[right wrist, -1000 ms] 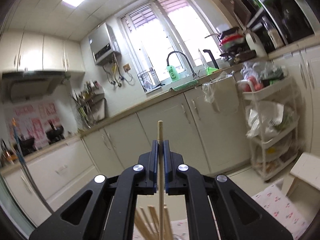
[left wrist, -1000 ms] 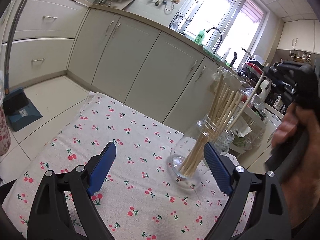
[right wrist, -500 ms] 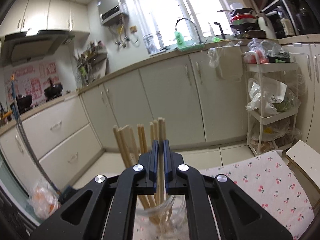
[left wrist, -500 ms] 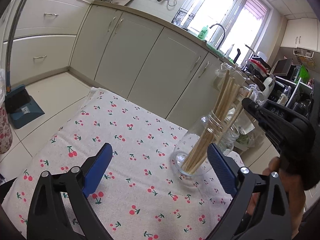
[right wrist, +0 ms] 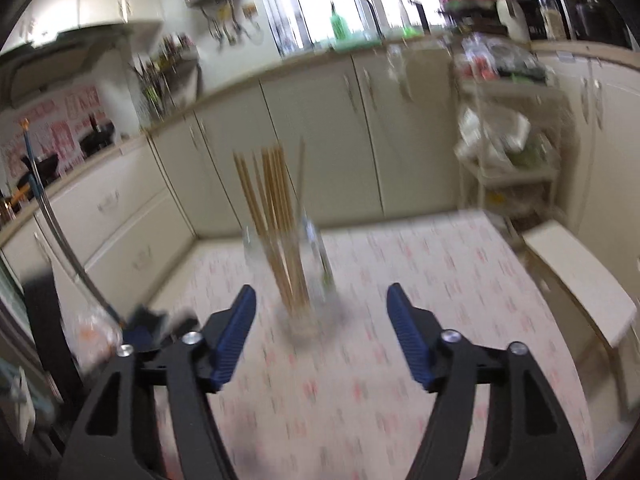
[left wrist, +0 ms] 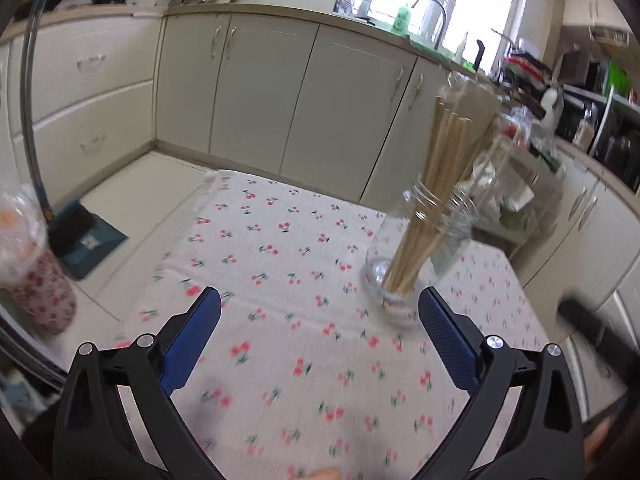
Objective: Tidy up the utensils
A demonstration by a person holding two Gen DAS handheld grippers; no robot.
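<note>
1. One clear glass jar (left wrist: 420,248) stands on the table (left wrist: 288,344), holding a bundle of wooden chopsticks (left wrist: 440,184). Blur and overlap keep an exact count out of reach; roughly seven or eight show in the right wrist view (right wrist: 276,216).
2. The chopsticks stand bunched, their upper ends fanning above the jar's rim and their lower ends gathered at its base.
3. Two grippers are in view. The left gripper (left wrist: 319,334) has its blue-padded fingers spread wide with nothing between them, and it hovers over the cloth with the jar just ahead of its right finger.
4. The right gripper (right wrist: 321,320) is likewise spread wide and empty, with the jar (right wrist: 296,276) ahead between its fingers, a little left of centre.
5. The table is covered by one white cloth printed with small red cherries.
6. Beyond it run cream kitchen cabinets (left wrist: 256,96) in an L along the walls, with a tap (left wrist: 434,12) and green bottle (left wrist: 401,16) below a bright window.
7. A dustpan (left wrist: 86,236) lies on the tiled floor to the left.
</note>
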